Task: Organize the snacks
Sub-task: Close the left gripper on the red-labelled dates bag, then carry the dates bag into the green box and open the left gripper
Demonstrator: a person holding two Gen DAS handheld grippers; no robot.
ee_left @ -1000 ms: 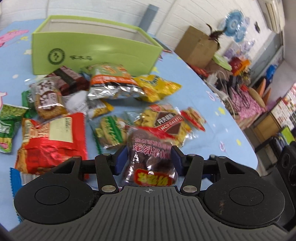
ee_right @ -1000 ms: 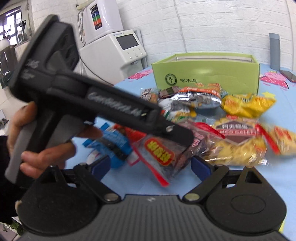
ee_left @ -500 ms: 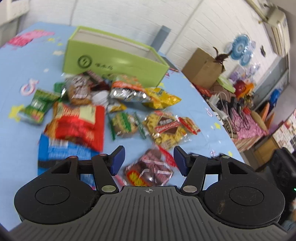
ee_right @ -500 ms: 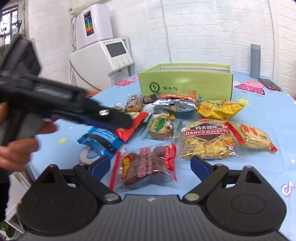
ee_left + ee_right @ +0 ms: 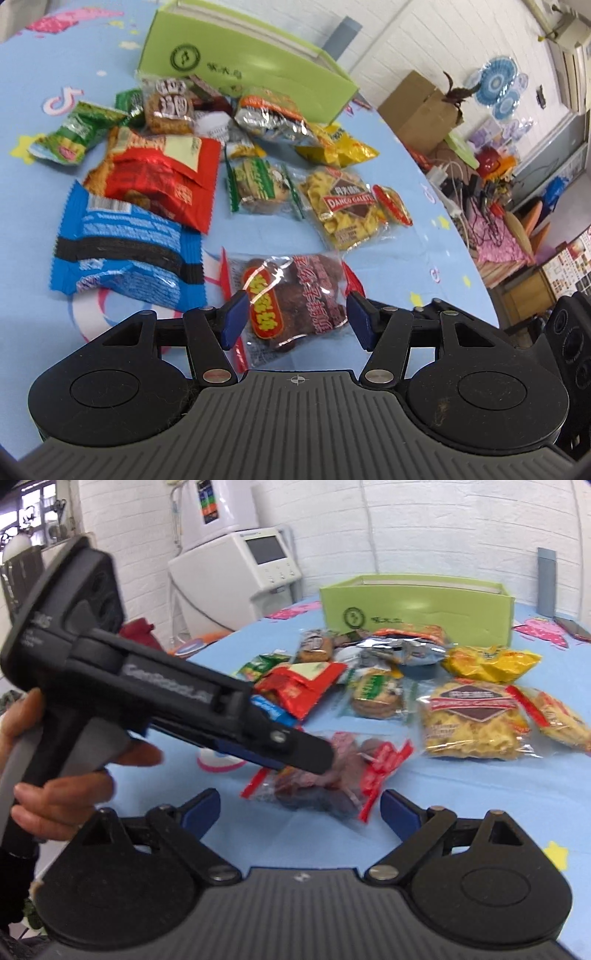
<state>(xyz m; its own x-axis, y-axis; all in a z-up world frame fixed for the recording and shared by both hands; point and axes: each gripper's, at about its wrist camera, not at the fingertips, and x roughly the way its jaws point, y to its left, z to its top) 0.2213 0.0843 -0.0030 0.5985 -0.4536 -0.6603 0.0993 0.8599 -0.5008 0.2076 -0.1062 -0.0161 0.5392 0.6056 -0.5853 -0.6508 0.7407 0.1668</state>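
Snacks scattered before open-topped green cardboard box [image 5: 236, 70] — unsorted. Left gripper [image 5: 295, 317] spread, straddling clear packet of dark dried fruit [image 5: 291, 295] without pinching; right gripper [image 5: 299, 810] wide, empty — ready.

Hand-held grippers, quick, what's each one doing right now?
Left hand-held gripper: open, the dark snack bag lies between its jaws, ungripped.
Right hand-held gripper: open, holding nothing.

Lime-green box [image 5: 236, 70], red packet [image 5: 162, 177], blue packet with black band [image 5: 125, 254], yellow chips bag [image 5: 340, 147], light-blue tablecloth with stars [image 5: 424, 258]
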